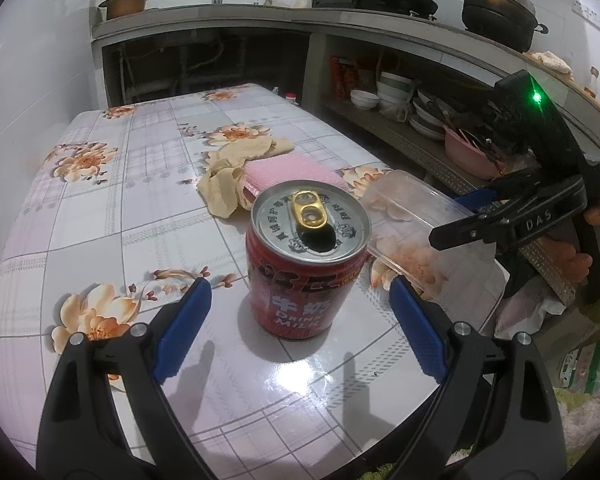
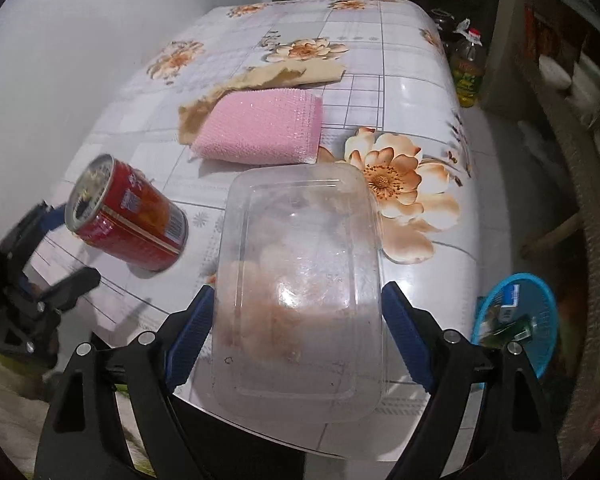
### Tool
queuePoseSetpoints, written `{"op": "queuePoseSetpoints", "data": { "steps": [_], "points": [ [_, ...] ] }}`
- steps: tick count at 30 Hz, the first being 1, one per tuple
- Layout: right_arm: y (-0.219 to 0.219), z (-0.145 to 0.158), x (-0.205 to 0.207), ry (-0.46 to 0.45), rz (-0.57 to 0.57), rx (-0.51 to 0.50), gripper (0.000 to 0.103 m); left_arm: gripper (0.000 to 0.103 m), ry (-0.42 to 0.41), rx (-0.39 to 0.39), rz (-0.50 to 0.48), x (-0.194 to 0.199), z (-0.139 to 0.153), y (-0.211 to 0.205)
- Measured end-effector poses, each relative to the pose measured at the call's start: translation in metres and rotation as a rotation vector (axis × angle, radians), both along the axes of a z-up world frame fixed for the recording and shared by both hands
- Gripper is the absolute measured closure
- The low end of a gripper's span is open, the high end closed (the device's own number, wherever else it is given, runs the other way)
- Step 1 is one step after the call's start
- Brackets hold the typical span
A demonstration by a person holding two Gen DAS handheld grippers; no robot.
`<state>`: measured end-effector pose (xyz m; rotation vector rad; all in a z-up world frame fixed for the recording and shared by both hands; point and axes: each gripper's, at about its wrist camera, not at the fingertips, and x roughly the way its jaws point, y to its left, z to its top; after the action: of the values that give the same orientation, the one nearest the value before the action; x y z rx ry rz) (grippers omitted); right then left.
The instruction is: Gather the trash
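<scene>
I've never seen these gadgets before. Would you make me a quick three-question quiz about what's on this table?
1. True or false: the red can stands upright with its tab already opened.
2. Which thing lies between the fingers of the right hand-held gripper? A) pink cloth B) clear plastic container C) red can
3. Fill in: beside the table, low down, sits a ____ basket with some trash in it.

Key: 1 true; 2 B; 3 blue
</scene>
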<state>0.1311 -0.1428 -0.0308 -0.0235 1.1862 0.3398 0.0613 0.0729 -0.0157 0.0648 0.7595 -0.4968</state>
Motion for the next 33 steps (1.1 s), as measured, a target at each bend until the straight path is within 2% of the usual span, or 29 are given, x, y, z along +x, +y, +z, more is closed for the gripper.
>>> {"op": "queuePoseSetpoints", "data": {
  "steps": [3, 9, 19, 21, 25, 33],
  "points": [
    [0.003, -0.001, 0.0, 0.005, 0.013, -0.007, 0.021, 0.017, 0.001, -0.006, 0.01, 0.002, -0.001, 0.002],
    [0.012, -0.003, -0.004, -0.019, 0.027, -0.088, 0.021, 0.017, -0.005, -0.014, 0.035, 0.008, -0.004, 0.003],
    [0.009, -0.003, -0.005, -0.031, 0.004, -0.056, 0.022, 0.017, -0.072, 0.029, 0.028, 0.01, -0.01, -0.011],
    [0.009, -0.003, -0.005, -0.034, 0.0, -0.046, 0.022, 0.022, -0.072, 0.03, 0.028, 0.012, -0.011, -0.013],
    [0.005, -0.003, -0.006, -0.041, -0.012, -0.014, 0.023, 0.039, -0.055, 0.02, 0.03, 0.016, -0.014, -0.016],
    [-0.018, 0.001, -0.014, -0.06, -0.085, 0.153, 0.025, 0.04, -0.043, 0.017, 0.035, 0.015, -0.008, -0.022]
  ]
}}
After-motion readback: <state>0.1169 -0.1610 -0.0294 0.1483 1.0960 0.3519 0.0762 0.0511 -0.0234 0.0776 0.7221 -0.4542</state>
